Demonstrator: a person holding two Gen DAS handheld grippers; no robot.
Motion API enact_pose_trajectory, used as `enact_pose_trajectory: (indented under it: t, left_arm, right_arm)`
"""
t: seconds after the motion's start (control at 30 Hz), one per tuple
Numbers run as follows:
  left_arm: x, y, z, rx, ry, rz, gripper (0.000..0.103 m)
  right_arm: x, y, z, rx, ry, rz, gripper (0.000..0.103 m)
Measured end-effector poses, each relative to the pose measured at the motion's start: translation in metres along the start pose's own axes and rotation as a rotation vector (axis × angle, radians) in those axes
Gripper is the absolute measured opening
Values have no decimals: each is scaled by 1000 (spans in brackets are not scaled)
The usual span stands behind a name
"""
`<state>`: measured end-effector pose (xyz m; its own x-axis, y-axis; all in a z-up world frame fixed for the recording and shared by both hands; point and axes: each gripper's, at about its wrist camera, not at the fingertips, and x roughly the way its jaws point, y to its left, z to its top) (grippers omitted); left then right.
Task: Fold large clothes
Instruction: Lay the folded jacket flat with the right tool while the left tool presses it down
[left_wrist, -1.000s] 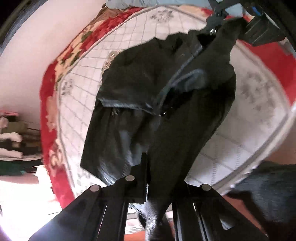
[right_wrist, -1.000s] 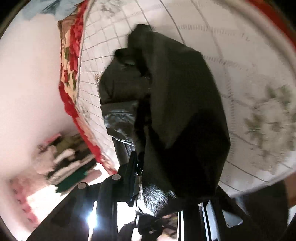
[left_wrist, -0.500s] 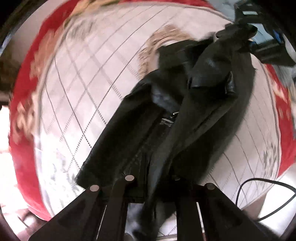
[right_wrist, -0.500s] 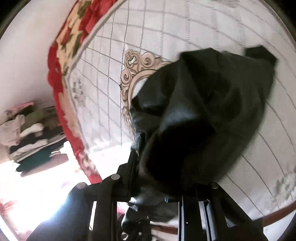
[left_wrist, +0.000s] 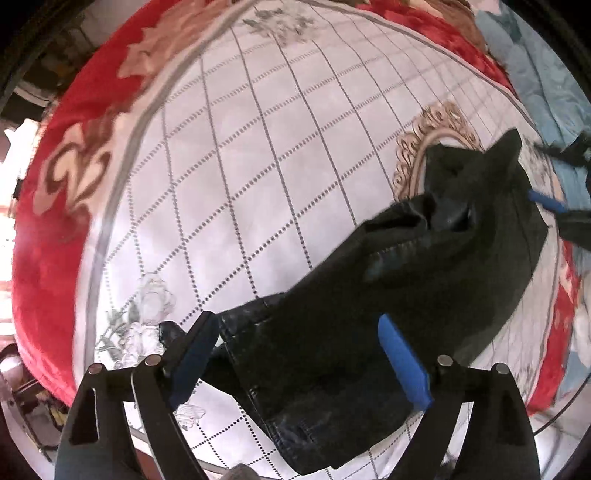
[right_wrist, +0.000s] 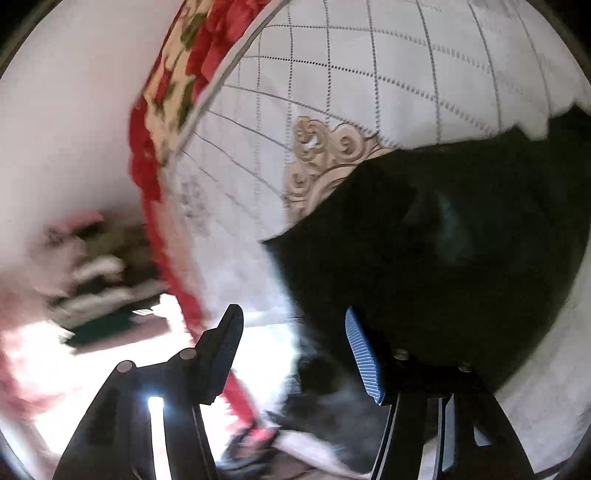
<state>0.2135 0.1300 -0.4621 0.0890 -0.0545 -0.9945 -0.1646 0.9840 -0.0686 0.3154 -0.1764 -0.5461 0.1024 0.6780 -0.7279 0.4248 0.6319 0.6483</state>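
Note:
A black leather jacket (left_wrist: 406, 288) lies crumpled on the white quilted bedspread (left_wrist: 258, 147). My left gripper (left_wrist: 299, 354) is open, its blue-padded fingers (left_wrist: 402, 362) spread just above the jacket's near hem. In the right wrist view the jacket (right_wrist: 443, 251) fills the right side. My right gripper (right_wrist: 295, 347) is open at the jacket's edge, holding nothing. The right gripper also shows at the far right of the left wrist view (left_wrist: 565, 206).
The bedspread has a red floral border (left_wrist: 48, 221) and a beige scroll motif (left_wrist: 436, 140). A light blue cloth (left_wrist: 546, 74) lies at the far corner. Folded clothes on shelves (right_wrist: 92, 273) stand beside the bed, blurred.
Both grippers were shut on the jacket and held it up. Now both have opened and the jacket has dropped onto the bedspread.

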Motion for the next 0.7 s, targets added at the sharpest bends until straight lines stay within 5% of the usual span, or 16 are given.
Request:
enact_pose_trajectory:
  t: [0.03,0.07,0.2,0.3,0.37,0.4,0.43,0.53,0.6,0.7]
  left_arm:
    - [-3,-6,2,-5,-13,-1,88]
    - [-2,-10,8,-7,-23,2,88]
    - [8,-44,27,4,-41,-22,88]
    - [24,-72,48,-2,-49,-53,88]
    - [38,-84,61,-4,-53,-30,88]
    - [53,-89,70,-16,-36,-15,88]
    - [64,-89,76,-37,-23,-22,90]
    - [103,-73,87,-179,67,-129,98]
    - [112,-67,87,-204,66,-152,103]
    - [108,-69,85,-174,35,-132,103]
  right_arm:
    - [10,0,1,-22,16,-37,34]
    - [30,-3,3,-30,50,-74,26]
    - [98,-9,25,-69,90,-174,23]
    - [96,-13,35,-25,122,-91,24]
    - [66,-19,32,-21,133,-19,29]
    - [43,-25,27,-27,98,-22,45]
    - [20,-33,23,-37,48,-40,61]
    - [-44,-63,11,-57,-127,-148,75]
    - [-71,-91,5,-40,-208,-253,77]
    - [-64,-144,15,66,-169,-235,77]
